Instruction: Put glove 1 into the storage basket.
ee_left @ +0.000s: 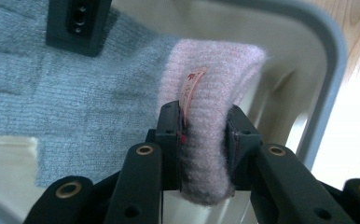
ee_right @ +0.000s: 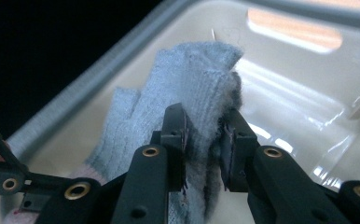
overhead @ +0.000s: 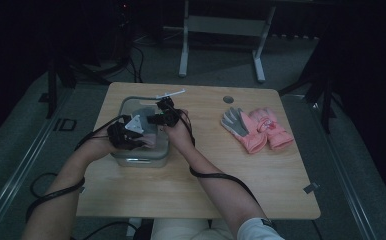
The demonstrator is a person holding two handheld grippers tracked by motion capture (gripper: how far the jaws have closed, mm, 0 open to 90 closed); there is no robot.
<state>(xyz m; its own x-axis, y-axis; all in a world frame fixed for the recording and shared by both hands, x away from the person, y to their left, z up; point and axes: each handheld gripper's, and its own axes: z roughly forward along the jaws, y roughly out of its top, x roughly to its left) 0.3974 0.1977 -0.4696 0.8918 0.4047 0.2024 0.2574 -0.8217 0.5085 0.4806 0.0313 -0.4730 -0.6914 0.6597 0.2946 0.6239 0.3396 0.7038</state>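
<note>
High view: both claws hold one knit glove (overhead: 148,131) over the bin (overhead: 127,102).

Your left claw (ee_left: 201,140) is clamped on the glove's pink cuff (ee_left: 211,79); your right claw (ee_right: 204,135) is pinched on its grey finger end (ee_right: 192,79). Landmark is the bin: the glove hangs inside its rim, above the floor, long axis running cuff to fingers between your two claws. Both sit equally close, so lower them together to lay it flat. The pink pair of gloves (overhead: 258,128) lies right of the bin on the table (overhead: 181,195).
</note>
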